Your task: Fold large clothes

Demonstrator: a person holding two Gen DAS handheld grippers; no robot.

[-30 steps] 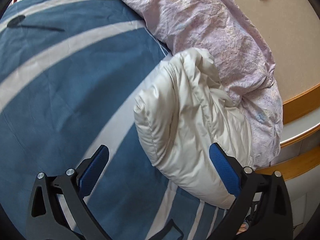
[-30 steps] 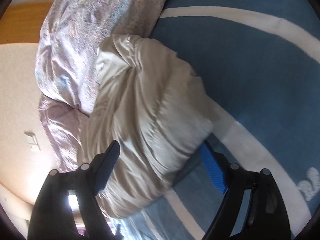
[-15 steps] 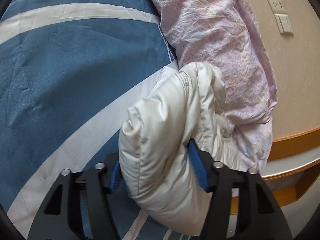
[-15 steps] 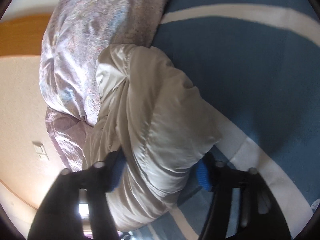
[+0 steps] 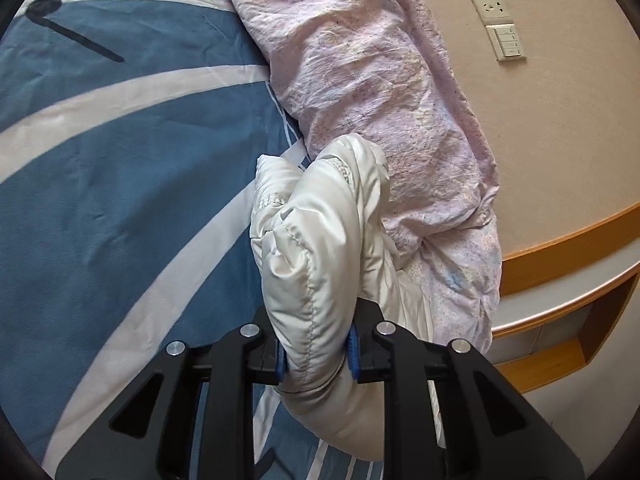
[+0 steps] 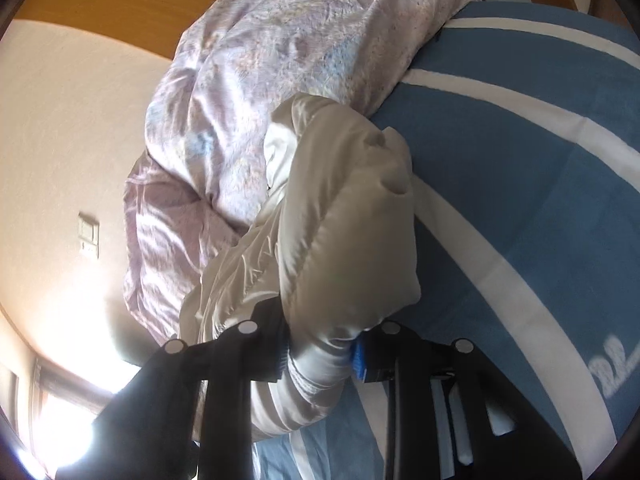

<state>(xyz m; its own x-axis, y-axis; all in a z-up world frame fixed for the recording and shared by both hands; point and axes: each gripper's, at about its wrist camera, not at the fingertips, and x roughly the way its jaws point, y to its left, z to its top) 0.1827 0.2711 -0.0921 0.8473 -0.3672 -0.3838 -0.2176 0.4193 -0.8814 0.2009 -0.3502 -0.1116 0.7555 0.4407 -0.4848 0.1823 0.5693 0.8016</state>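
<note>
Both grippers just clamped onto the cream puffer jacket.

Left gripper [image 5: 316, 354] and right gripper [image 6: 320, 354], wide apart a second ago, now nearly closed, pads squeezing the puffer jacket [image 5: 320, 240] bunched ahead on the blue striped bedsheet [image 5: 120, 160], beside the pink duvet [image 5: 380, 80]. Likely ready for lifting into a fold. Wall socket [image 5: 490, 8] clear only from left; white print [image 6: 612, 368] only from right.

Blue bedspread [image 5: 120, 168] with white stripes covers the bed. A crumpled pink quilt [image 5: 380, 92] sits along its edge, wall switch [image 5: 508, 42] just beyond.
</note>
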